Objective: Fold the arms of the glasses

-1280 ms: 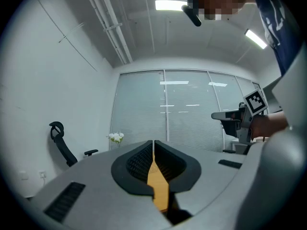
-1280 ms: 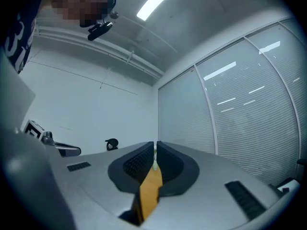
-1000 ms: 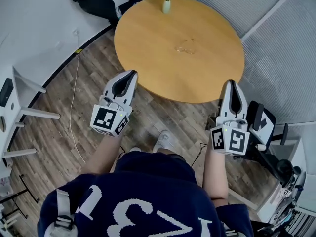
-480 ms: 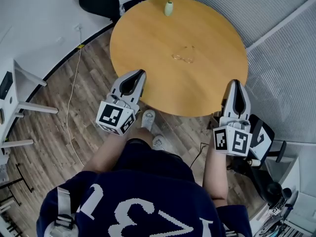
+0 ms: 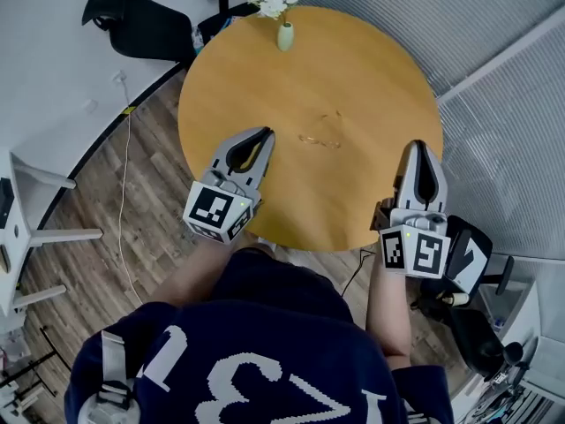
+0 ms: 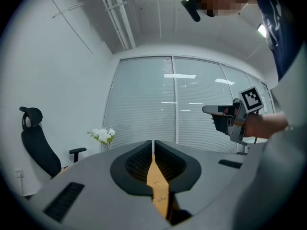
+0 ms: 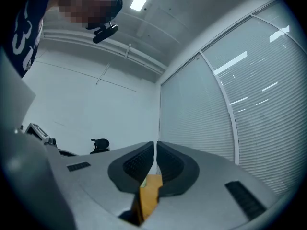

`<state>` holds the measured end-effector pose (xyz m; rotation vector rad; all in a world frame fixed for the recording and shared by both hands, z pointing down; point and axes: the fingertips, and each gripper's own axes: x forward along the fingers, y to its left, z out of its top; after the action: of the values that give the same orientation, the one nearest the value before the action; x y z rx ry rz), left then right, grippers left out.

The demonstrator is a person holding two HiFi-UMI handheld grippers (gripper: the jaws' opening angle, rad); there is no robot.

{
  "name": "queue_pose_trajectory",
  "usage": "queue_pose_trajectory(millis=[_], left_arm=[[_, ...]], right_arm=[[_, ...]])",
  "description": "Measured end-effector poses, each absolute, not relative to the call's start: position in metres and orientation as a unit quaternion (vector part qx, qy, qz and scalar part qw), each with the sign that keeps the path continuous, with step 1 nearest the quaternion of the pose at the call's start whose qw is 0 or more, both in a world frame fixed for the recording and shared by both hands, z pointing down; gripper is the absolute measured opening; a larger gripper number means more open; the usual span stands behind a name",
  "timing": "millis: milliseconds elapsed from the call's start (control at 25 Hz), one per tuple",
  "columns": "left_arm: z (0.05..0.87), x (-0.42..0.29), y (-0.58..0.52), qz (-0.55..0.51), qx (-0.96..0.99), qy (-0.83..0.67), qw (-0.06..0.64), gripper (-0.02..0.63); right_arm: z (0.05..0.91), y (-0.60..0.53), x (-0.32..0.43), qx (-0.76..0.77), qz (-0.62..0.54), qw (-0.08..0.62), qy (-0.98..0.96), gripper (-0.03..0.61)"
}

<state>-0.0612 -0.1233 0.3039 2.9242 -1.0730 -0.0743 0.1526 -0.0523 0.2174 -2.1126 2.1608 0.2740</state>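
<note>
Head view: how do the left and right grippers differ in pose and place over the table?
The left gripper slants in toward the glasses; the right gripper points straight ahead. The left gripper reaches well over the table; the right gripper only just crosses its rim. Both are shut and empty.

One table (image 5: 371,87) is showing, with one pair of glasses (image 5: 320,140) and one vase (image 5: 285,36). Two grippers are showing: left gripper (image 5: 265,133), right gripper (image 5: 418,147). Two chairs are standing: far chair (image 5: 141,25), near chair (image 5: 466,256). One person (image 5: 256,352) is showing.
</note>
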Motion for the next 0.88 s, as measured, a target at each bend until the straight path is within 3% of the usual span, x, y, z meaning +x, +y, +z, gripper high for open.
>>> queue_pose_trajectory(millis=[240,600,880], left_arm=[[0.314,-0.038,-0.158,-0.012,0.948,-0.317,0.025,0.023],[0.361,-0.007,-0.170,-0.022,0.938,-0.322,0.126,0.023],[0.443,0.022,-0.179,-0.077,0.876,-0.324,0.350,0.023]], right_arm=[[0.229,-0.086,0.162,-0.705,0.074,0.050,0.704,0.037],[0.264,-0.126,0.178,-0.675,0.028,0.031,0.737,0.037],[0.292,-0.149,0.183,-0.650,-0.004,0.017,0.760,0.037]])
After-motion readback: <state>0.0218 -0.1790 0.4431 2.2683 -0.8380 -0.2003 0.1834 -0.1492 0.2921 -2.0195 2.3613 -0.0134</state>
